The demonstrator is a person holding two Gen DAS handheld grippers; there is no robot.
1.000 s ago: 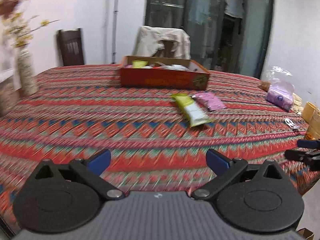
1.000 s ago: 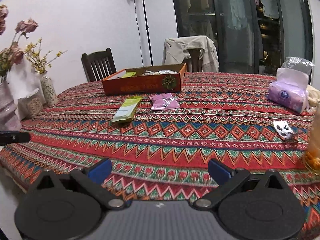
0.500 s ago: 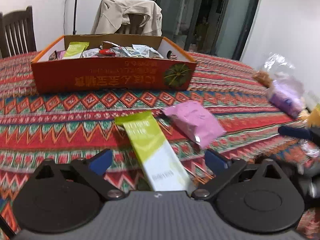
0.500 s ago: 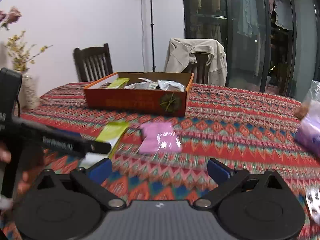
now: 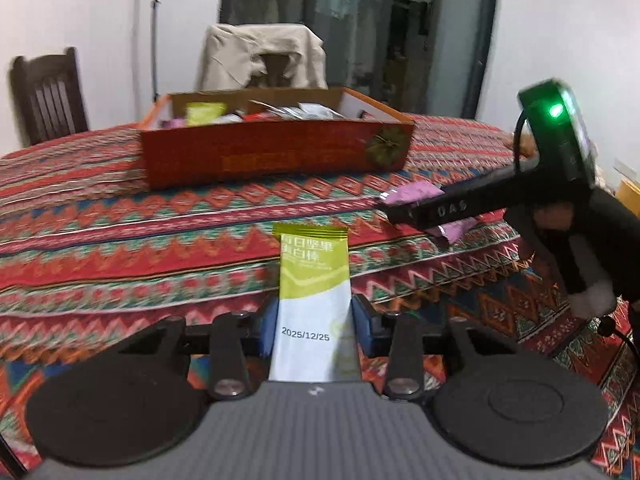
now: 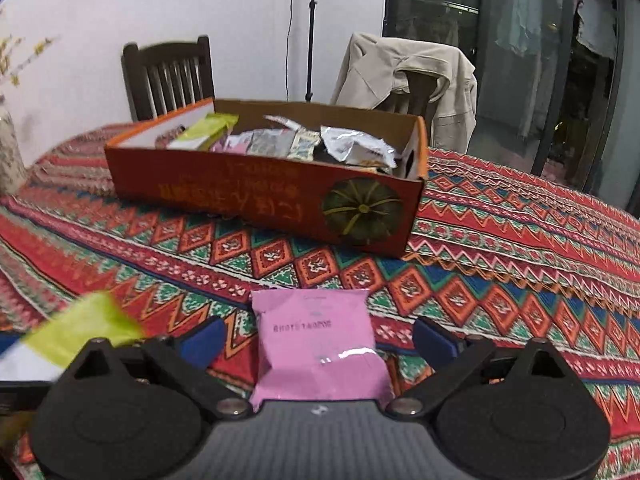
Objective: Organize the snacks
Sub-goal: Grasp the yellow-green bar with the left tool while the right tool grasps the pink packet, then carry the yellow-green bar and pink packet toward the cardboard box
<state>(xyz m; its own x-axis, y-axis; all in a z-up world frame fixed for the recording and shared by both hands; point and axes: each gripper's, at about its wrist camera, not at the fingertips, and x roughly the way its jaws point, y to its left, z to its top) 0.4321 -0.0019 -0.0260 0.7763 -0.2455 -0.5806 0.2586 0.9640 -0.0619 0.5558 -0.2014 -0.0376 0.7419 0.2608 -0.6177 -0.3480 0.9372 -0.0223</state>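
Two packets are lined up lengthwise toward the orange box [image 6: 264, 196]: green-white bar packet [image 5: 314, 304] pinched by the just-closing left gripper [image 5: 316, 322]; pink packet [image 6: 318, 344] lies untouched on the tablecloth [image 6: 500, 264] between the closing right gripper's [image 6: 318, 340] jaws.

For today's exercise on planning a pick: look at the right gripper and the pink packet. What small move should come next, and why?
Probably close the right gripper onto the pink packet. The packet lies on the tablecloth between the fingers, which have just been closing but stand clear of its edges, so nothing is gripped yet.
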